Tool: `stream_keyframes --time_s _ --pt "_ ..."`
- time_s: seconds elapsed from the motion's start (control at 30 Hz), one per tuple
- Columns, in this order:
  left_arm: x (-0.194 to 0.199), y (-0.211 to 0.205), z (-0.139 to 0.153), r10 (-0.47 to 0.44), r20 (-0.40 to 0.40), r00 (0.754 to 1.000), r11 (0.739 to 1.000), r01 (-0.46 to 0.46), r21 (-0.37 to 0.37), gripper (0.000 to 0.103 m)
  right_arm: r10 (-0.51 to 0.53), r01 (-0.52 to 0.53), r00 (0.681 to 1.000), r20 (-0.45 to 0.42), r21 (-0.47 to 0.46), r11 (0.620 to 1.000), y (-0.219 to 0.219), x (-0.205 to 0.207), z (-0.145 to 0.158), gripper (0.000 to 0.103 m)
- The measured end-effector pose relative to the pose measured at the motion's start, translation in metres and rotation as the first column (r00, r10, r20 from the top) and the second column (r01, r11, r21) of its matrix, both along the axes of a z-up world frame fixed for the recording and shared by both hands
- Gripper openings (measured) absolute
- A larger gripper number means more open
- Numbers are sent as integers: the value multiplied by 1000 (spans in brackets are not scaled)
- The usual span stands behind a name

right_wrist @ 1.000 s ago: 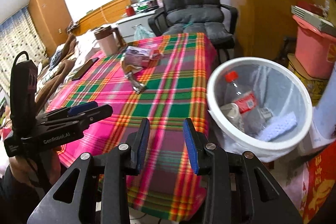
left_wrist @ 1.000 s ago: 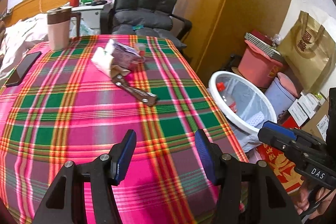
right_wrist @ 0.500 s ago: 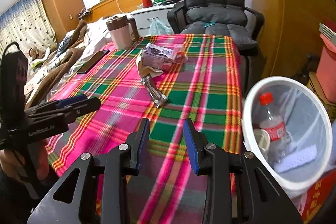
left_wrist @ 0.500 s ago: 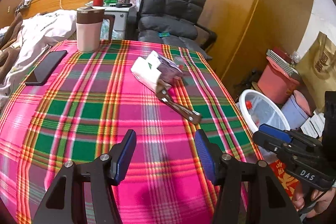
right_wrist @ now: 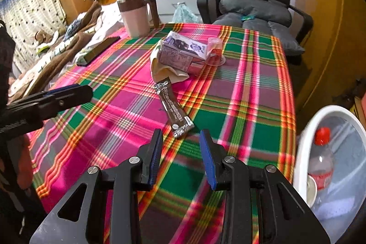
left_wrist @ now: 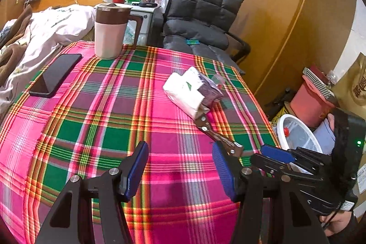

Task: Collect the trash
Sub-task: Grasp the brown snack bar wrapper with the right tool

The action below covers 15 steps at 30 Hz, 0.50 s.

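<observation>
A: Item one: brown snack wrapper (right_wrist: 174, 109), flat on the plaid tablecloth (right_wrist: 240, 93). Long axis?

B: Runs from the tissue pack (right_wrist: 168, 71) and milk carton (right_wrist: 183, 50) towards the near edge; its near end lies just ahead of the right gripper (right_wrist: 180, 153).

A: Fingers?

B: Right jaws part-open, empty. Left gripper (left_wrist: 180, 172) wide apart, empty, wrapper off its right finger. Right hand judged nearer.

A: Destination?

B: White bin (right_wrist: 329, 111), right of table, bottle (right_wrist: 320, 161) inside.
</observation>
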<state>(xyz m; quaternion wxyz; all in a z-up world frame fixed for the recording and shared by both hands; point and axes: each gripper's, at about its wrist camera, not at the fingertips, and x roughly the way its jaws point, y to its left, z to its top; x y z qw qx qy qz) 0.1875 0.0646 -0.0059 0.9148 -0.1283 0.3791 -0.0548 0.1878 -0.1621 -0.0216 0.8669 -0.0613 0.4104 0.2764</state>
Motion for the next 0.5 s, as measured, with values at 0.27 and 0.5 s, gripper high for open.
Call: stream_keyframes --time_s 0.27,0.5 --pt "11 12 -7 16 -14 1000 1000 -16 -17 57 79 -79 997 -3 -68 995 20 18 -10 36" --pt "23 9 -9 6 -21 1000 1000 -6 -27 57 93 -94 996 -11 -86 992 25 24 -14 31"
